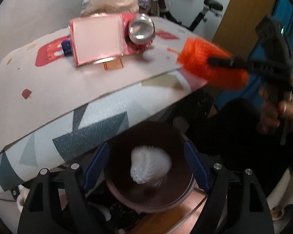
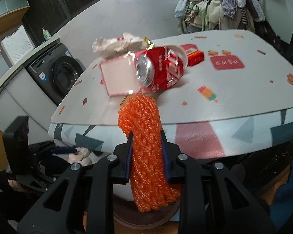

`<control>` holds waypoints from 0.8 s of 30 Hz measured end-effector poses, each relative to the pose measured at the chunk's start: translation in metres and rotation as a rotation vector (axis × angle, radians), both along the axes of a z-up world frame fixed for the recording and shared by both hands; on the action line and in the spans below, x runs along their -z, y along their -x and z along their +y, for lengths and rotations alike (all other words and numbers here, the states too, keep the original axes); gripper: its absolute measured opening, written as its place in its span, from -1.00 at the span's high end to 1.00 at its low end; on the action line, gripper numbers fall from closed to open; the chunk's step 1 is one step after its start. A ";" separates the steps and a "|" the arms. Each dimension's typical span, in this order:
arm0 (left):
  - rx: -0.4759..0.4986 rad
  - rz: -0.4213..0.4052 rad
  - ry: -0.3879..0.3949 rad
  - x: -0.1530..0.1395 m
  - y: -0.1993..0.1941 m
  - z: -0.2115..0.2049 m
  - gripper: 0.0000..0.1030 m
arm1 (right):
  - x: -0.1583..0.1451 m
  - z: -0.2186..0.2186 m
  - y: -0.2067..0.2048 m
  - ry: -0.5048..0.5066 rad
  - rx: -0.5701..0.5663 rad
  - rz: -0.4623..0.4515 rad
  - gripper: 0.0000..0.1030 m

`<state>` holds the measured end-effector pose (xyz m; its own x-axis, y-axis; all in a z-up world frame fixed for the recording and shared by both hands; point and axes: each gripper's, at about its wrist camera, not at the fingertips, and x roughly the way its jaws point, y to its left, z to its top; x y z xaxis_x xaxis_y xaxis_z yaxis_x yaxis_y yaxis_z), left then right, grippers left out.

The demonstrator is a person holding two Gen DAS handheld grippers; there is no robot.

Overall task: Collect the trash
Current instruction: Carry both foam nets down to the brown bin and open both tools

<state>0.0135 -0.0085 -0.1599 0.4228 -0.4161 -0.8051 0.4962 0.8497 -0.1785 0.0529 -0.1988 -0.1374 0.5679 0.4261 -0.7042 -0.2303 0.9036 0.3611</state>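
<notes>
Left tool [image 1: 146,167]: jaws spread wide, blue pads clear on either side of the bin mouth, nothing pressed between them.
White crumpled plastic wad [image 1: 150,163]: between and below the left tool's open fingers, inside the bin, touching neither pad (blurred, so its exact material is hard to tell).
Round dark brown bin [image 1: 127,197]: directly under the left tool, beside the desk's edge.
Right tool [image 2: 146,152]: clamped on the orange foam net sleeve [image 2: 144,136], both blue pads pressing its sides.
Orange sleeve, position: its upper end sticks out ahead of the right tool's fingertips toward the desk edge; its lower end hangs below the tool, over the rim of the bin.
Hand [image 1: 283,111]: wrapped round the right tool's handle, seen from the left wrist view off to the right.
Desk with a patterned white mat [image 2: 234,81]: ahead of both tools.
Crushed red aluminium drink can [image 2: 158,72]: on its side on the desk, ahead of the right tool, just past the sleeve's tip.
Pink-rimmed clear square box [image 2: 117,76]: touching the can on its left.
Crumpled white paper wrapper [image 2: 115,44]: behind the box.
Small red carton [image 2: 195,57]: behind and right of the can.
</notes>
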 end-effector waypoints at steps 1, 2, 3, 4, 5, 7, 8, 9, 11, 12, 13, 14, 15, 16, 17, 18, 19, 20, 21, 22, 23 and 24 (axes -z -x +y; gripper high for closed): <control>-0.021 -0.009 0.005 -0.002 0.001 0.002 -0.53 | 0.004 0.002 0.000 -0.010 -0.007 0.012 0.46; -0.047 -0.034 0.013 -0.008 0.002 0.005 -0.56 | 0.010 0.007 0.000 -0.024 -0.018 0.031 0.46; -0.066 -0.068 0.027 -0.016 0.006 0.007 -0.64 | 0.014 0.010 0.000 -0.027 -0.026 0.042 0.46; -0.086 -0.104 0.039 -0.021 0.010 0.011 -0.68 | 0.019 0.014 0.001 -0.024 -0.033 0.054 0.46; -0.119 -0.148 0.050 -0.027 0.015 0.017 -0.73 | 0.024 0.018 0.002 -0.023 -0.042 0.067 0.46; -0.177 -0.208 0.060 -0.034 0.022 0.028 -0.73 | 0.036 0.029 0.005 -0.032 -0.072 0.102 0.46; -0.211 -0.240 0.060 -0.037 0.026 0.033 -0.73 | 0.040 0.033 0.006 -0.033 -0.086 0.115 0.46; -0.239 -0.260 0.059 -0.039 0.029 0.037 -0.73 | 0.046 0.040 0.008 -0.025 -0.107 0.131 0.46; -0.292 -0.282 0.076 -0.038 0.032 0.047 -0.73 | 0.052 0.052 0.012 0.013 -0.149 0.141 0.46; -0.307 -0.284 0.079 -0.038 0.032 0.049 -0.73 | 0.054 0.060 0.014 0.043 -0.177 0.139 0.46; -0.327 -0.283 0.076 -0.035 0.032 0.051 -0.73 | 0.055 0.063 0.016 0.053 -0.191 0.136 0.46; -0.335 -0.280 0.071 -0.035 0.033 0.052 -0.73 | 0.056 0.068 0.017 0.065 -0.206 0.133 0.46; -0.342 -0.278 0.068 -0.034 0.033 0.052 -0.73 | 0.058 0.070 0.017 0.073 -0.212 0.135 0.46; -0.343 -0.275 0.071 -0.034 0.035 0.052 -0.73 | 0.060 0.070 0.016 0.075 -0.215 0.141 0.46; -0.344 -0.267 0.075 -0.033 0.033 0.052 -0.73 | 0.064 0.071 0.015 0.077 -0.217 0.151 0.46; -0.345 -0.268 0.076 -0.034 0.034 0.053 -0.73 | 0.068 0.073 0.014 0.081 -0.218 0.167 0.46; -0.347 -0.272 0.080 -0.035 0.035 0.053 -0.73 | 0.072 0.074 0.012 0.084 -0.219 0.180 0.46; -0.345 -0.279 0.086 -0.035 0.036 0.054 -0.73 | 0.076 0.077 0.010 0.093 -0.221 0.196 0.46; -0.345 -0.282 0.085 -0.035 0.036 0.054 -0.73 | 0.079 0.079 0.010 0.100 -0.223 0.206 0.46; -0.344 -0.279 0.082 -0.034 0.035 0.053 -0.73 | 0.082 0.081 0.009 0.109 -0.228 0.219 0.45; -0.344 -0.273 0.077 -0.033 0.034 0.052 -0.73 | 0.086 0.085 0.008 0.122 -0.235 0.232 0.45; -0.345 -0.268 0.073 -0.032 0.034 0.052 -0.73 | 0.088 0.086 0.007 0.132 -0.240 0.241 0.41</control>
<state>-0.0201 0.0433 -0.1283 0.7367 -0.2655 -0.6219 0.2223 0.9637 -0.1481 0.0456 -0.1125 -0.2249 0.2740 0.4235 -0.8635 -0.3637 0.8768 0.3146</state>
